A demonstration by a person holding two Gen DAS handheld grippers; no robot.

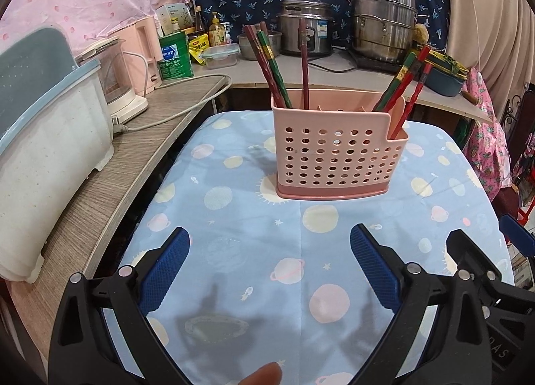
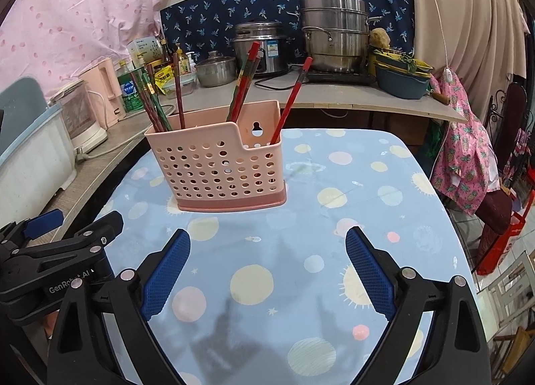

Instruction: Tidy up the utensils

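From the left wrist, the left gripper is wide open with nothing in it. It hangs over the bench with its blue planet cloth. The pink holder stands ahead in the middle of the bench, and chopsticks lean in its left and right ends. Only here a fingertip peeks in at the bottom, and the right gripper shows at the right edge.

From the right wrist, the right gripper is wide open and empty too. The holder stands to the left, ahead of it. Only here you see a keyhole slot in the holder's back wall. The left gripper shows at the left.
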